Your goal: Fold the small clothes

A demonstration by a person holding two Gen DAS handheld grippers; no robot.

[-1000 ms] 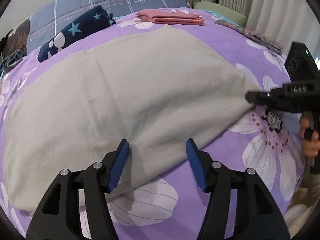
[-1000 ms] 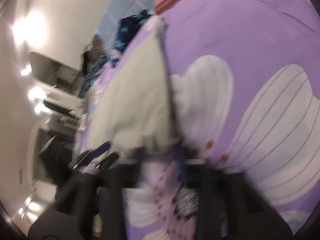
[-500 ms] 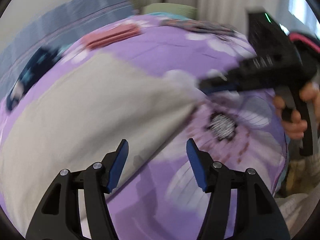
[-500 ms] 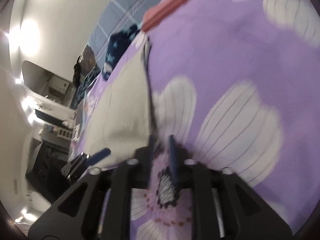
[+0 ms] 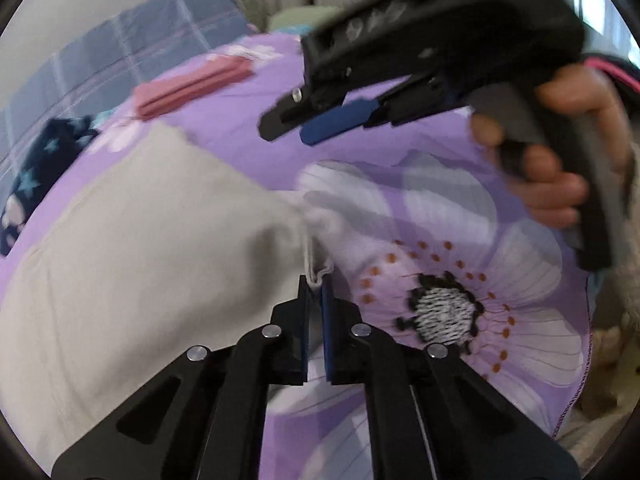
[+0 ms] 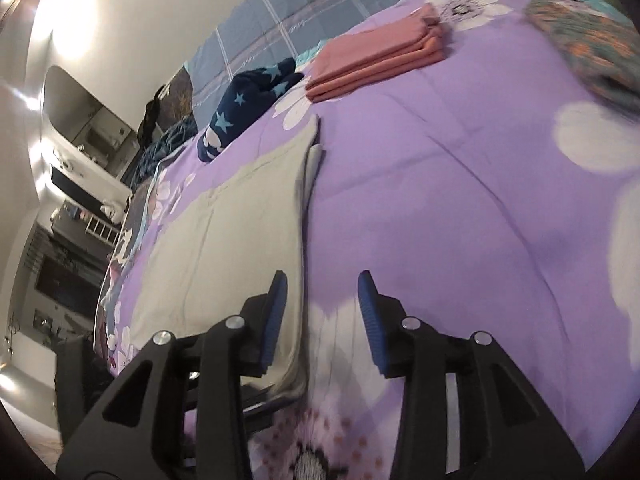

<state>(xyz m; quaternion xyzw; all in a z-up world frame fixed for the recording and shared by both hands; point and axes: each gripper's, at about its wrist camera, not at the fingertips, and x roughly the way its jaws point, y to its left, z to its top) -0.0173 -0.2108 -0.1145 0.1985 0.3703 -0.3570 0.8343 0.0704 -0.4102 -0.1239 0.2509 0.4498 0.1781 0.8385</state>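
Note:
A grey cloth (image 5: 152,248) lies flat on the purple flowered bedspread (image 5: 440,216). My left gripper (image 5: 316,292) is shut on the cloth's near right corner. My right gripper (image 5: 320,128) is held by a hand, lifted above the bedspread beyond that corner. In the right wrist view my right gripper (image 6: 322,300) is open and empty, above the right edge of the grey cloth (image 6: 224,240).
A stack of folded pink clothes (image 6: 376,56) and a dark blue star-patterned garment (image 6: 248,100) lie at the far side of the bed. A blue plaid pillow (image 6: 304,4) is behind them. A patterned cloth (image 6: 588,40) lies at far right.
My left gripper moved right to the cloth's corner and shut on it. My right gripper let go of that corner, opened and rose.

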